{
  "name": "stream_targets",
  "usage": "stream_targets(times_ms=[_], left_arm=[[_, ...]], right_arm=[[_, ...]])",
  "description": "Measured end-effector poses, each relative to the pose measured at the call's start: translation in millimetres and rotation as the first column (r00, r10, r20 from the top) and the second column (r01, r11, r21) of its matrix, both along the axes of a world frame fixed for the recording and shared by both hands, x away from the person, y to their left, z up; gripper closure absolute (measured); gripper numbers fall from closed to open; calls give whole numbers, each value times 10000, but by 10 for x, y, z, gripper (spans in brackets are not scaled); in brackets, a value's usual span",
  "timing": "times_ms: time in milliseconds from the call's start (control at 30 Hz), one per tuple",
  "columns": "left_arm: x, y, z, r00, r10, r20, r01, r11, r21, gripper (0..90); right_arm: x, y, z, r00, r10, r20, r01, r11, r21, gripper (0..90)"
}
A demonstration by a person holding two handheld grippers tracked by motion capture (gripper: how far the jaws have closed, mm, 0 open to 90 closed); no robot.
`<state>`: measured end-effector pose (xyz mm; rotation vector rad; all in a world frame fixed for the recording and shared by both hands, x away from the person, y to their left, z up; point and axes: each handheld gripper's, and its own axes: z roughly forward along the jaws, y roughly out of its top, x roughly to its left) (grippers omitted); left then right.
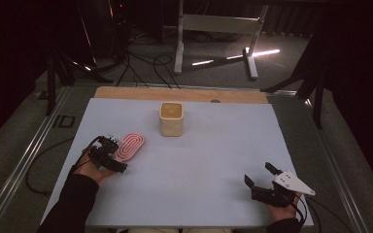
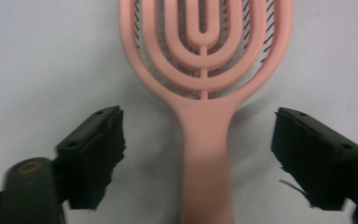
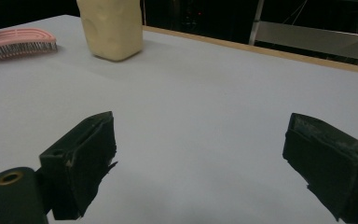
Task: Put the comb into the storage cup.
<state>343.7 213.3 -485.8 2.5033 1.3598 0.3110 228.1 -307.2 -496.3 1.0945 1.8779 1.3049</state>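
A pink vented hairbrush (image 1: pixel 130 145) lies bristles down on the pale grey mat (image 1: pixel 204 160), left of centre. My left gripper (image 1: pixel 118 154) sits at its near end, held by a hand in a dark sleeve. In the left gripper view the brush handle (image 2: pixel 205 140) runs up between the two black jaws, with a gap on each side and neither pad touching it. My right gripper (image 1: pixel 258 173) rests at the front right of the mat, open, with nothing between its jaws (image 3: pixel 200 158). From there the brush (image 3: pixel 16 39) shows far off at the left.
A cream square cup (image 1: pixel 171 119) stands upright at the back centre of the mat, also seen in the right gripper view (image 3: pixel 112 28). A wooden strip (image 1: pixel 179 93) edges the table's far side. Cables and a white stand (image 1: pixel 213 29) are on the floor beyond.
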Motion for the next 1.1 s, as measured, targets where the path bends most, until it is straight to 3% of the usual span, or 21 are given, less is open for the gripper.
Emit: stream_targets(times_ms=[167,400,600,1100], left_arm=[[23,14,-20,9984,-188,-538,176,9996,-234,420],[54,19,-42,9959,-41,-899,14,9995,-307,572],[77,-3,-29,9940,40,-1095,-60,9998,-178,628],[100,-19,-26,9943,190,-1046,-214,9995,-215,691]], right_arm=[[0,-1,1,10000,-4,0,4,10000,-8,91],[0,-8,1,10000,-40,9,40,10000,-10,91],[1,-5,1,10000,-48,4,48,10000,-28,91],[5,-15,-2,10000,-74,15,74,9999,-121,91]])
